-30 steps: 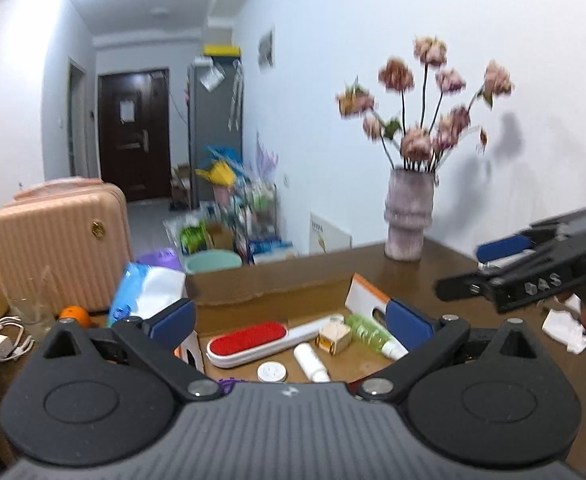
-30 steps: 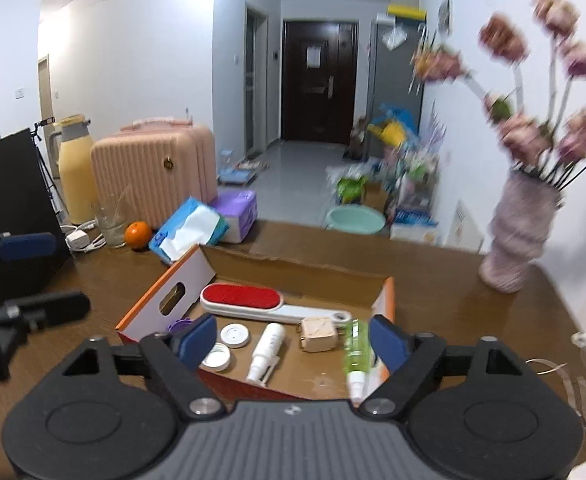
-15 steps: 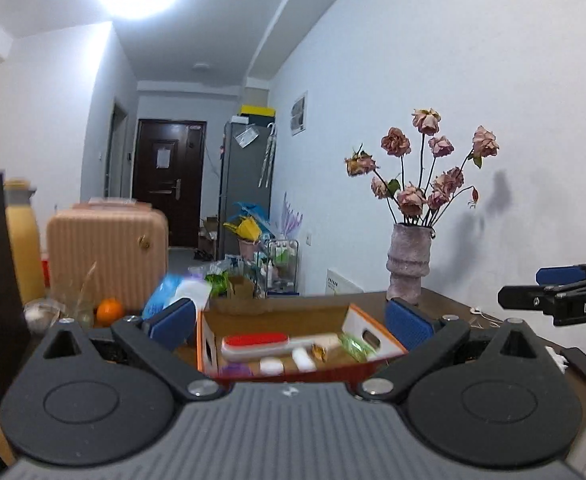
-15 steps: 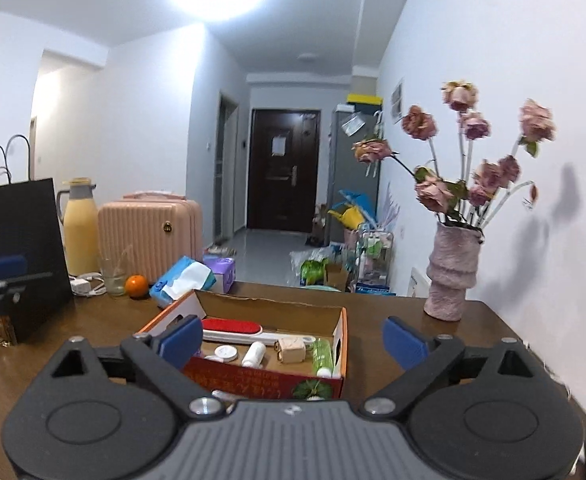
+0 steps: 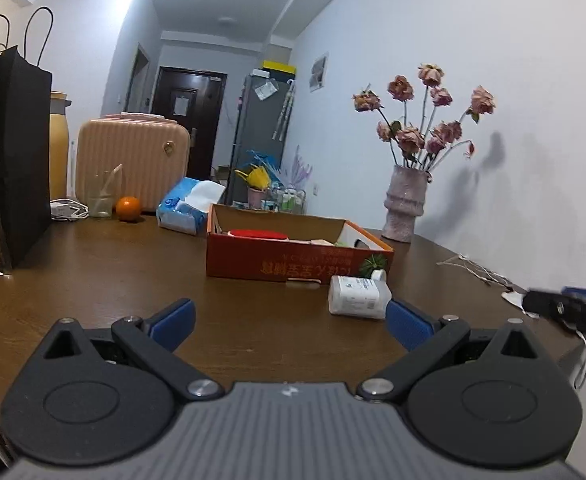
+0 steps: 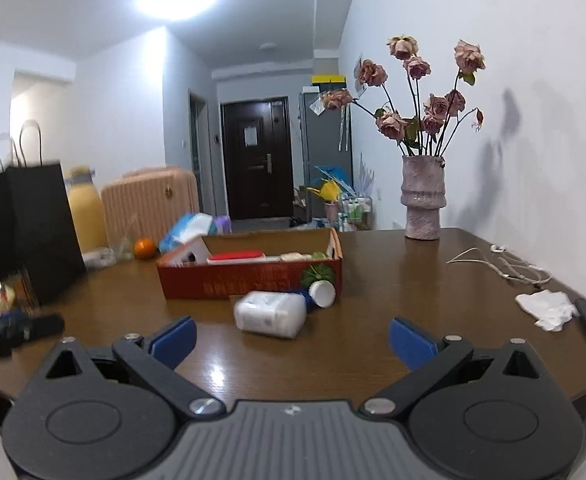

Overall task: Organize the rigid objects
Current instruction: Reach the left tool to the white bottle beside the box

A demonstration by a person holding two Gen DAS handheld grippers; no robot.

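- Right now the white plastic bottle [image 6: 271,314] lies on its side on the wooden table [image 6: 393,280], just in front of the orange cardboard box [image 6: 249,280], its white cap [image 6: 321,294] toward the box wall.
- Right gripper [image 6: 291,338]: jaws opening, spread wide, nothing between them; bottle sits ahead of the gap, untouched.
- Left gripper [image 5: 289,322]: jaws wide apart, empty; bottle [image 5: 357,296] just ahead of its right finger.
- Handling, my guess: rigid, light plastic with a smooth, possibly slippery skin; lying down it could roll or skid toward the box when nudged.
- Best hold is probably across the broad body at the middle, not the narrow cap end.
- Box already holds a red-topped lint brush [image 6: 237,257] and small items.
- Writing: box front carries orange printed characters, upside down from the left view, plus a green fruit picture; not legible. Bottle label has fine print, too small to read.
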